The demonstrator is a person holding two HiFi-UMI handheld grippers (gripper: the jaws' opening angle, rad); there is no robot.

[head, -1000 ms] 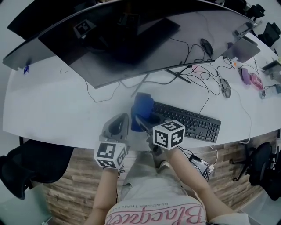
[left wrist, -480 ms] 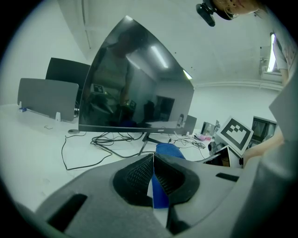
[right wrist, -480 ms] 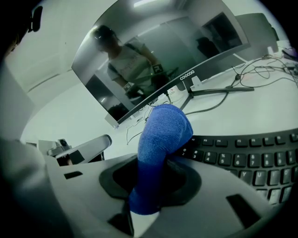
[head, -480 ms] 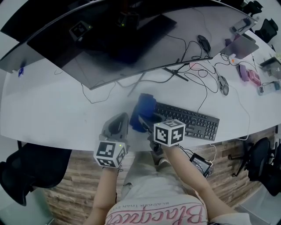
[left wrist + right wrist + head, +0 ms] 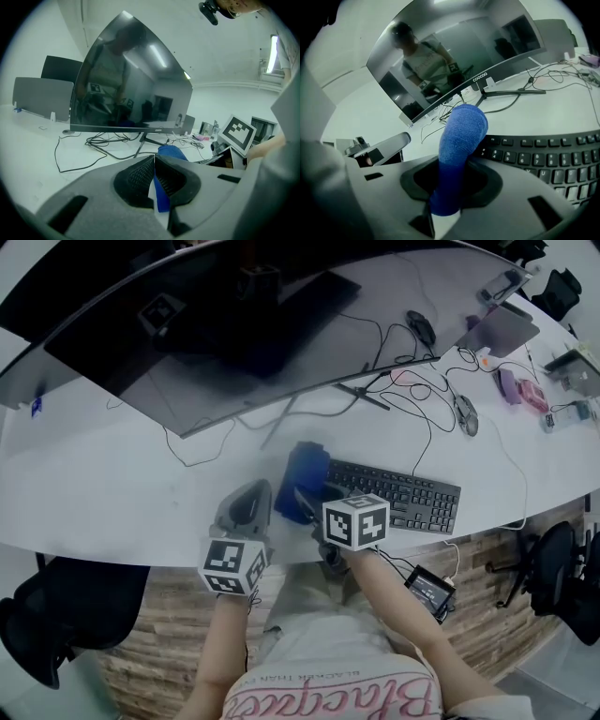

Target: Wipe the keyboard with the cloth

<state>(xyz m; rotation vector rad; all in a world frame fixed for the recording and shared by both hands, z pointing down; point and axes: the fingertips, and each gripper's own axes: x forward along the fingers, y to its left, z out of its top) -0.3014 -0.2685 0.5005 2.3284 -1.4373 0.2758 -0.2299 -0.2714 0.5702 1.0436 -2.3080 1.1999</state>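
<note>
A black keyboard [image 5: 398,500] lies near the front edge of the white desk [image 5: 112,484]. My right gripper [image 5: 309,502] is shut on the blue cloth [image 5: 302,476], which bulges over the keyboard's left end. In the right gripper view the cloth [image 5: 461,131] rises from between the jaws of the right gripper [image 5: 454,171] as a thick roll that hides the leftmost keys of the keyboard [image 5: 543,157]. My left gripper [image 5: 247,507] is shut and sits left of the cloth, apart from it. In its own view the left gripper [image 5: 154,159] has its jaws meeting, with the cloth [image 5: 172,151] beyond them.
A wide curved monitor [image 5: 234,324] stands behind the keyboard, its stand and cables [image 5: 394,395] trailing right. Two mice [image 5: 463,414] [image 5: 419,329] and small gadgets [image 5: 525,395] lie at the far right. Office chairs [image 5: 66,606] [image 5: 562,592] stand below the desk edge. A small device [image 5: 429,589] hangs by my right arm.
The head view has shifted a little. Both grippers stay about where they were, the right one still holding the cloth at the keyboard's left end.
</note>
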